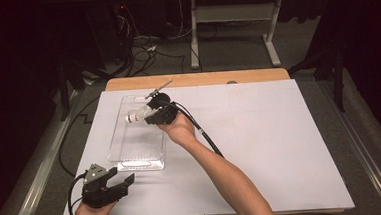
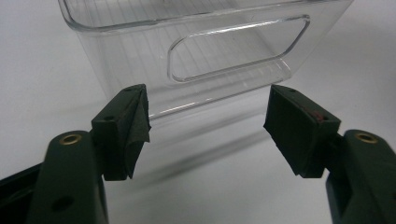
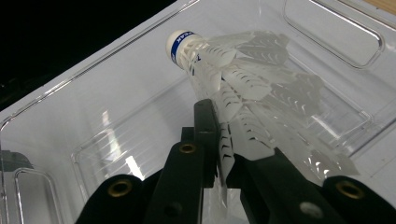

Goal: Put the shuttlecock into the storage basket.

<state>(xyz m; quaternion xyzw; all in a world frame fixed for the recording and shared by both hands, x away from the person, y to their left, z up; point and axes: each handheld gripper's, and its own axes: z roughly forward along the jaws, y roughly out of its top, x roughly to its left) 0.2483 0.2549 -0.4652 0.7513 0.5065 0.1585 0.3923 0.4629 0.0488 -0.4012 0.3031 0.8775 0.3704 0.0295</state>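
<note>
- The shuttlecock [image 3: 224, 70], white-feathered with a white cork tip ringed by a blue band, hangs over the far end of the clear plastic bin [image 1: 136, 141], tip pointing to the left in the high view.
- The right gripper [image 3: 219, 154] has its jaws pressed together on the feather skirt, pinching it.
- The bin is a long transparent box with ribbed walls and a cut-out handle at its near end; it lies on a white sheet [image 1: 281, 147] that covers a wooden table [image 1: 197, 79].
- The left gripper [image 1: 114, 185] rests near the table's front left corner, jaws spread with nothing between them, facing the bin's handle end.
- Behind the table: a dark room, cables on the floor [image 1: 145, 52], a white desk frame [image 1: 233, 14].
</note>
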